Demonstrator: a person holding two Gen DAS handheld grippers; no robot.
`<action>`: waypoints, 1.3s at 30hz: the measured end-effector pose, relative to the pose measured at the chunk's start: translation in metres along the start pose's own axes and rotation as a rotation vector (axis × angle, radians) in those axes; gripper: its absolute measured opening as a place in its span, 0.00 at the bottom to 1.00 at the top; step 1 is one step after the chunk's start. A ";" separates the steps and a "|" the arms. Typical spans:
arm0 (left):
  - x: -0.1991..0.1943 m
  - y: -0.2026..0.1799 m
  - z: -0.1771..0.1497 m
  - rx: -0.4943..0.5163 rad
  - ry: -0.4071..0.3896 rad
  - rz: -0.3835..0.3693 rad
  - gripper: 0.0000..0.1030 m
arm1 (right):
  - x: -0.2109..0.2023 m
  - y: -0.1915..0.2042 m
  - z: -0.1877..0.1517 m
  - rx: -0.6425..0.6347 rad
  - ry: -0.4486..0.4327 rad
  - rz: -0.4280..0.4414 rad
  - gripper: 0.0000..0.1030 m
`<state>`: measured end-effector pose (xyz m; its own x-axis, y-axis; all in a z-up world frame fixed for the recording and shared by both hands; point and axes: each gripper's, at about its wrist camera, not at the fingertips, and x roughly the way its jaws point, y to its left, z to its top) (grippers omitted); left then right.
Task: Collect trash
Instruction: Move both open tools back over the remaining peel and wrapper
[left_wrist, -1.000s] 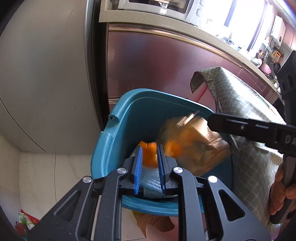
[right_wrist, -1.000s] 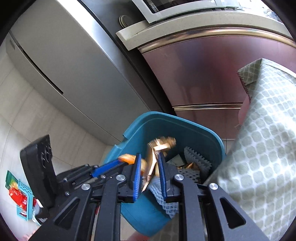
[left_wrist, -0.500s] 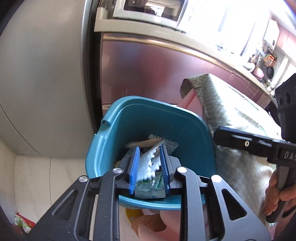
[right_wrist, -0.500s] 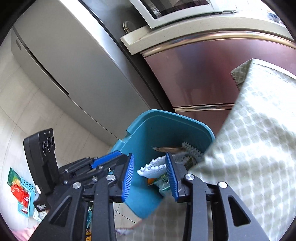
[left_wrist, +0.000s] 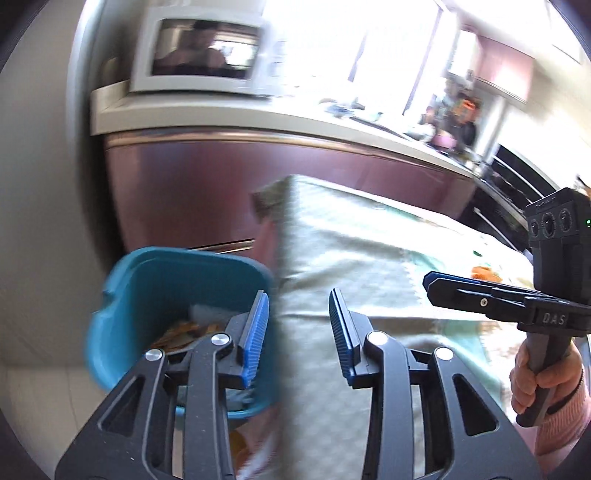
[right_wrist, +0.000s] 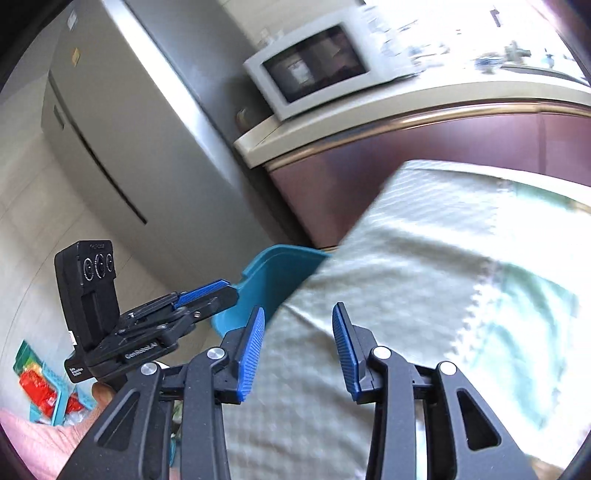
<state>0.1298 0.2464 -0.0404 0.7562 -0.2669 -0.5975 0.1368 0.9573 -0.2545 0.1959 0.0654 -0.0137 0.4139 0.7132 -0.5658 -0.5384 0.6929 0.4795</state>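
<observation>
Trash (left_wrist: 184, 328) sits down in the teal bin (left_wrist: 155, 273), right beside the cloth-covered table (left_wrist: 369, 266). Left gripper (left_wrist: 298, 332) has nothing between its blue pads, jaws opening. Right gripper (right_wrist: 298, 343) is the same deal, empty and opening, over the tablecloth. A microwave (right_wrist: 314, 66) sits on the counter behind, all pretty blurry.

Both wrist cams angled down – close over table (left_wrist: 369, 258), sharing bin (left_wrist: 155, 280)
</observation>
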 end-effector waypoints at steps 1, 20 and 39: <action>0.002 -0.011 0.001 0.016 0.002 -0.019 0.34 | -0.011 -0.007 -0.003 0.010 -0.014 -0.015 0.35; 0.093 -0.207 0.013 0.296 0.145 -0.240 0.37 | -0.174 -0.156 -0.047 0.275 -0.248 -0.303 0.36; 0.178 -0.287 0.030 0.375 0.254 -0.274 0.38 | -0.184 -0.251 -0.039 0.449 -0.239 -0.326 0.41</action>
<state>0.2442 -0.0725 -0.0507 0.4881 -0.4869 -0.7244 0.5626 0.8100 -0.1653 0.2263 -0.2437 -0.0566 0.6871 0.4248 -0.5895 -0.0154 0.8197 0.5726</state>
